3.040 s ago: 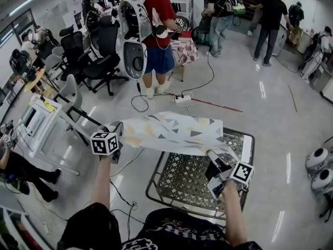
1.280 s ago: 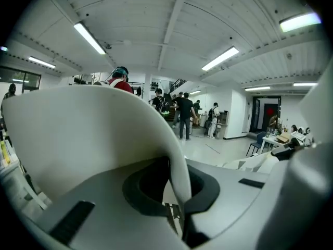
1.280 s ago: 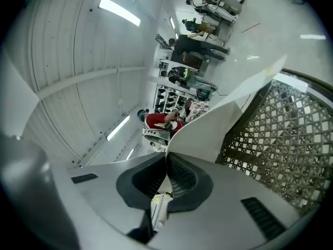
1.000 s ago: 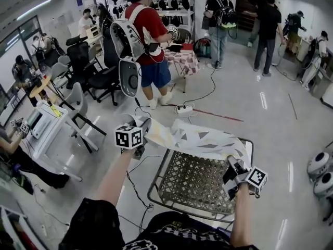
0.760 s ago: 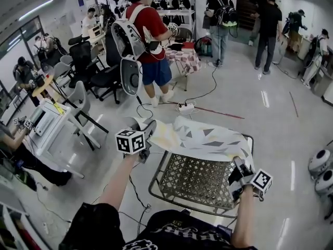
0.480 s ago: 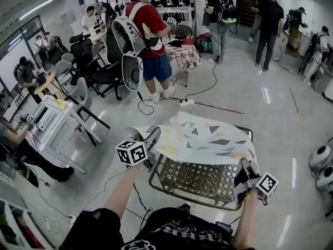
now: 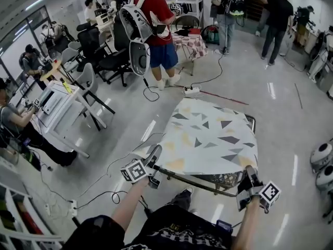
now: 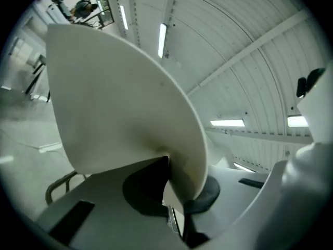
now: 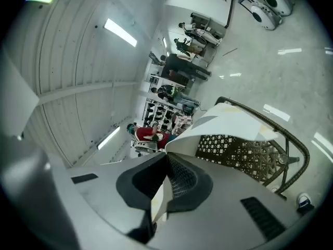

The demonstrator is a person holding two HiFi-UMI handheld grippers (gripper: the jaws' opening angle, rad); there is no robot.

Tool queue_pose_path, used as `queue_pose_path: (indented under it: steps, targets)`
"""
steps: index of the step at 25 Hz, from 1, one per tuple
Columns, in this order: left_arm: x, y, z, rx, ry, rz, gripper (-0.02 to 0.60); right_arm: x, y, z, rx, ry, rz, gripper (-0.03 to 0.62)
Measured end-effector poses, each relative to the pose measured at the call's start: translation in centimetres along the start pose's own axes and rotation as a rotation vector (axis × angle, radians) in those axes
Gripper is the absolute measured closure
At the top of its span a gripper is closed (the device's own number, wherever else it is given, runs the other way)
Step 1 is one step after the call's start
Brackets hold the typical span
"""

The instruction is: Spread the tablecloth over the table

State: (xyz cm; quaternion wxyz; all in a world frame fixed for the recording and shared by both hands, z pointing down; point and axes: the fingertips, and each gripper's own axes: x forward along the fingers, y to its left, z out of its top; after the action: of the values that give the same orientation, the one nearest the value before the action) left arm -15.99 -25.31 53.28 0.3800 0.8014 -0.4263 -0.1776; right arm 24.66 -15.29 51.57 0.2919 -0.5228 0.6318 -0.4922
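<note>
A cream tablecloth (image 7: pixel 208 137) printed with grey and yellow triangles lies spread flat over the metal lattice table (image 7: pixel 221 181), whose rim shows at the near edge. My left gripper (image 7: pixel 154 158) is shut on the cloth's near left corner, and its white underside (image 8: pixel 119 98) fills most of the left gripper view. At the near right corner my right gripper (image 7: pixel 248 174) is shut on the cloth (image 9: pixel 218 121), which stretches away over the lattice top (image 9: pixel 239 152). Both grippers point roughly level along the table's near edge.
Cables (image 7: pixel 112 165) trail over the floor left of the table. A white desk (image 7: pixel 54 108) and chair (image 7: pixel 86 87) stand at left, with a seated person (image 7: pixel 18 124). A person in red (image 7: pixel 156 30) stands beyond the table. White round machines (image 7: pixel 322 163) are at far right.
Both grippers pulled the cloth toward me and down. It went from hanging bunched above the table's far side to lying flat over nearly the whole top.
</note>
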Motion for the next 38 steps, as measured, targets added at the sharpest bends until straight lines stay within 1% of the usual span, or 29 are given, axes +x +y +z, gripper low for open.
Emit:
queue_pose_path:
  steps: [3, 4, 5, 7, 8, 10, 12, 14, 16, 18, 20, 24, 27, 29, 31, 32, 34, 35, 36, 37, 38]
  targets:
    - [-3.9, 2.3, -5.1, -0.114, 0.002, 0.105, 0.56, -3.9, -1.3, -0.9, -0.014, 0.014, 0.034, 0.58]
    - [-5.0, 3.1, -7.1, -0.14, 0.017, 0.143, 0.559, -5.1, -2.3, -1.4, -0.03, 0.031, 0.023, 0.58]
    - [-5.8, 3.9, -9.0, -0.155, 0.037, 0.183, 0.558, -6.0, -3.7, -2.1, -0.052, 0.055, -0.011, 0.58]
    - [-6.5, 5.7, -12.2, -0.155, 0.083, 0.27, 0.558, -7.0, -7.2, -3.3, -0.082, 0.106, -0.115, 0.58]
    - [-6.3, 6.3, -13.7, -0.147, 0.111, 0.313, 0.558, -7.2, -8.9, -3.5, -0.077, 0.128, -0.158, 0.58]
    - [-5.0, 6.5, -17.0, -0.121, 0.182, 0.386, 0.558, -7.3, -11.9, -2.5, -0.05, 0.171, -0.209, 0.58]
    - [-3.0, 5.6, -19.9, -0.07, 0.257, 0.427, 0.558, -7.3, -14.4, -0.4, -0.044, 0.209, -0.251, 0.58]
    - [-1.5, 5.3, -21.7, -0.013, 0.306, 0.451, 0.558, -7.0, -16.3, 1.0, -0.074, 0.242, -0.3, 0.58]
    - [-1.2, 6.1, -22.8, 0.011, 0.332, 0.465, 0.558, -6.9, -18.0, 0.9, -0.103, 0.253, -0.331, 0.579]
    - [-1.5, 7.2, -23.7, 0.014, 0.363, 0.46, 0.558, -7.3, -19.2, 0.5, -0.12, 0.23, -0.35, 0.579]
    - [-1.8, 8.0, -24.8, 0.037, 0.416, 0.444, 0.558, -7.9, -20.2, 0.3, -0.138, 0.195, -0.373, 0.579]
    - [-1.9, 9.0, -26.8, 0.134, 0.529, 0.42, 0.558, -8.7, -22.3, -0.5, -0.175, 0.157, -0.457, 0.576]
    - [-1.4, 10.6, -28.2, 0.209, 0.588, 0.416, 0.558, -8.2, -24.7, -1.7, -0.19, 0.148, -0.465, 0.564]
    - [-1.2, 11.8, -28.7, 0.24, 0.592, 0.431, 0.558, -7.7, -26.4, -2.8, -0.238, 0.189, -0.499, 0.544]
    - [-1.2, 12.5, -28.6, 0.236, 0.566, 0.455, 0.557, -7.6, -27.6, -4.2, -0.295, 0.263, -0.544, 0.517]
    - [-1.3, 12.6, -28.6, 0.224, 0.549, 0.464, 0.557, -7.7, -28.1, -4.9, -0.319, 0.298, -0.563, 0.489]
    - [-1.4, 12.6, -28.7, 0.199, 0.515, 0.47, 0.551, -8.5, -28.8, -6.2, -0.34, 0.344, -0.589, 0.388]
    - [-1.6, 12.6, -28.7, 0.183, 0.495, 0.473, 0.546, -9.0, -29.0, -6.6, -0.338, 0.352, -0.594, 0.361]
    - [-1.8, 12.7, -28.7, 0.159, 0.472, 0.482, 0.534, -9.5, -29.1, -7.0, -0.333, 0.354, -0.594, 0.361]
    - [-2.1, 12.8, -28.6, 0.124, 0.45, 0.496, 0.508, -9.8, -29.1, -7.4, -0.326, 0.352, -0.591, 0.361]
    - [-2.6, 12.9, -28.7, 0.084, 0.438, 0.511, 0.466, -10.1, -29.1, -7.6, -0.322, 0.349, -0.585, 0.359]
